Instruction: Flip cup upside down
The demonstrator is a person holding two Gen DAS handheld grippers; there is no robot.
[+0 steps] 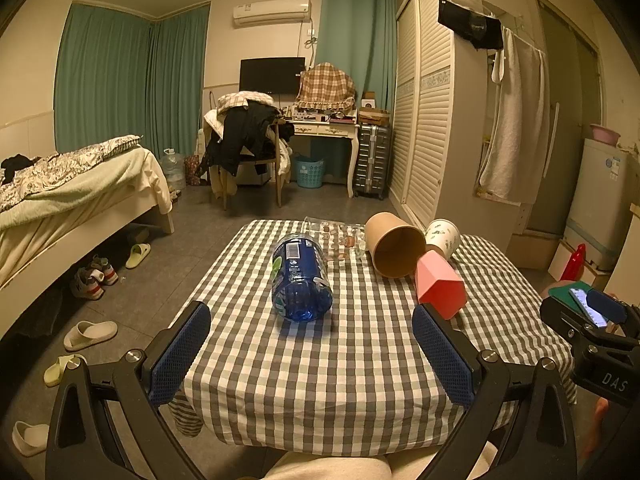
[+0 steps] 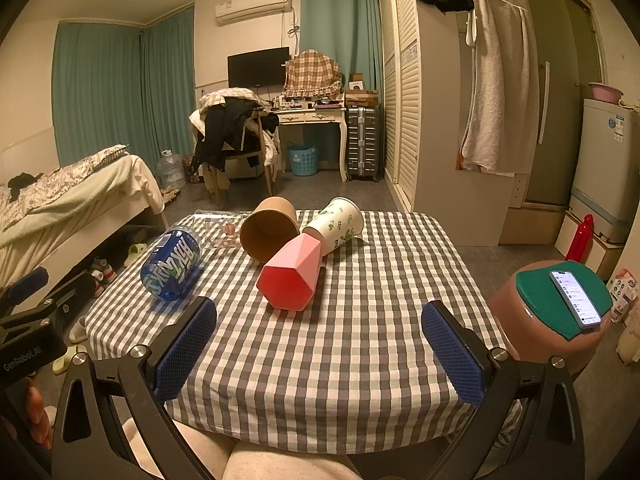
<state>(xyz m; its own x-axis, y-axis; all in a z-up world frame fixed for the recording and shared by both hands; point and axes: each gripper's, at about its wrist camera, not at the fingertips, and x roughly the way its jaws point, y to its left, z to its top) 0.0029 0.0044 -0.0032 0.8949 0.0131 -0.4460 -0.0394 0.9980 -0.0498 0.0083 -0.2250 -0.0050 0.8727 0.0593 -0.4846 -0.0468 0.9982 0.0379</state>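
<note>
Several cups lie on their sides on the checked table (image 1: 320,360) (image 2: 360,340). A blue clear cup (image 1: 302,276) (image 2: 172,266) lies at the left. A brown paper cup (image 1: 394,244) (image 2: 270,230), a white leaf-print cup (image 1: 442,236) (image 2: 338,224) and a pink faceted cup (image 1: 440,284) (image 2: 292,274) lie together. A clear glass (image 1: 336,236) (image 2: 218,226) lies at the far edge. My left gripper (image 1: 312,356) is open and empty, short of the blue cup. My right gripper (image 2: 320,354) is open and empty, short of the pink cup.
A bed (image 1: 68,196) stands left of the table, with slippers and shoes (image 1: 90,334) on the floor beside it. A brown stool with a green pad and a phone (image 2: 574,300) stands right of the table. A wardrobe (image 1: 428,112), a desk and a chair stand behind.
</note>
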